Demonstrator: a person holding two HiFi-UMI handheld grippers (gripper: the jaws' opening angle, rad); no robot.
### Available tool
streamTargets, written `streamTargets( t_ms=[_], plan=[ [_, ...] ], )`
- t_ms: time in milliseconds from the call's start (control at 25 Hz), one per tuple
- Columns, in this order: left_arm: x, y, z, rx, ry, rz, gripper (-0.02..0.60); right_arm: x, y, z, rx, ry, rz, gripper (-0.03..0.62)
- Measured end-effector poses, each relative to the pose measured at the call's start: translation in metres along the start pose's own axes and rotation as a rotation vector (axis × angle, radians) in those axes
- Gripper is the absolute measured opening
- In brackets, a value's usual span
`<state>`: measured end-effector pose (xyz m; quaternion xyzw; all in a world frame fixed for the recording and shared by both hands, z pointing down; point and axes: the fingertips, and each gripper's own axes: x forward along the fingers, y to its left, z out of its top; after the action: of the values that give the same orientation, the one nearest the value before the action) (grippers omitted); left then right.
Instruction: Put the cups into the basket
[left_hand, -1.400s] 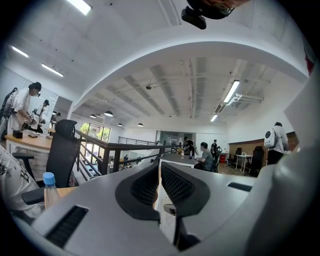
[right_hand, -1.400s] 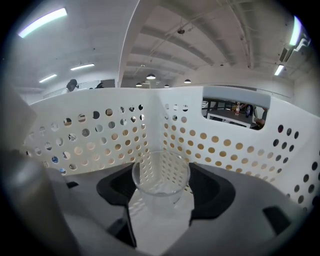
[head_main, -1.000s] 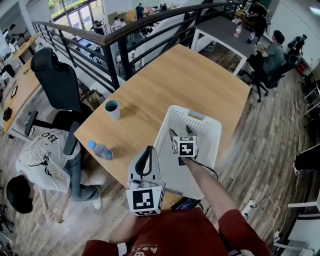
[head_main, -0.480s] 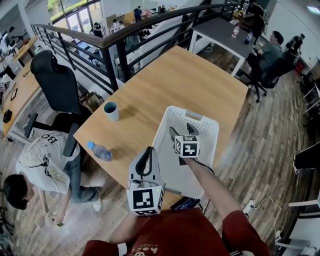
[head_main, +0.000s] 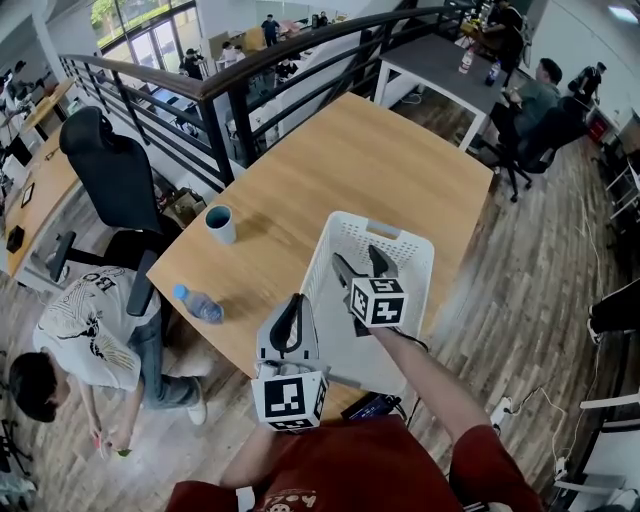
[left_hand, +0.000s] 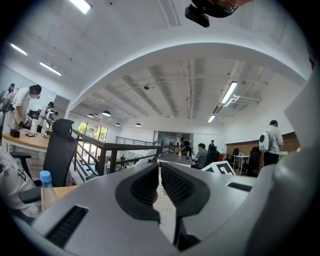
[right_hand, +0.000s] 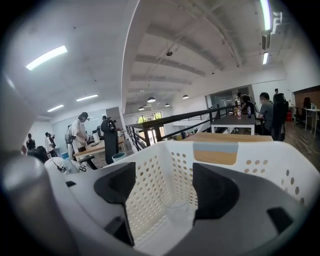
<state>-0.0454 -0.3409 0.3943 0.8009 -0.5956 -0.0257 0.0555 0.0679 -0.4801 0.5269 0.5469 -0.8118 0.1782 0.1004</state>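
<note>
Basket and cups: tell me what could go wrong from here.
1. The clear cup in the basket is hard to see below the open right gripper; a careless dip could tip it.
2. The teal cup stands near the table edge, and the bottle lies at that same edge. A reach with the left gripper might sweep the bottle off.

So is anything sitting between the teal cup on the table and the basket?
Nothing visible does. Only bare table lies between the cup and the basket, whose near wall faces the cup. The bottle lies nearer the table's edge, off that path.
</note>
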Motion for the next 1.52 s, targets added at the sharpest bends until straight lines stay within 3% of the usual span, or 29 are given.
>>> streamTargets(
  t_ms=[400, 800, 960, 1160, 1520],
  plan=[
    [-0.002, 0.002, 0.001, 0.008, 0.002, 0.01, 0.021, -0.066, 0.052, 0.06, 0.025, -0.213, 0.148, 0.336],
    [-0.001, 0.001, 0.006, 0.018, -0.006, 0.014, 0.021, -0.155, 0.079, 0.096, -0.054, -0.411, 0.219, 0.336],
    [-0.002, -0.002, 0.008, 0.024, -0.008, 0.012, 0.021, -0.189, 0.069, 0.102, -0.073, -0.463, 0.191, 0.334],
    [-0.001, -0.005, 0.007, 0.028, -0.004, 0.008, 0.021, -0.211, 0.058, 0.102, -0.232, -0.461, 0.147, 0.334],
    [-0.002, -0.012, 0.006, 0.034, 0.0, 0.002, 0.021, -0.223, 0.037, 0.098, -0.246, -0.47, 0.06, 0.334]
  ],
)
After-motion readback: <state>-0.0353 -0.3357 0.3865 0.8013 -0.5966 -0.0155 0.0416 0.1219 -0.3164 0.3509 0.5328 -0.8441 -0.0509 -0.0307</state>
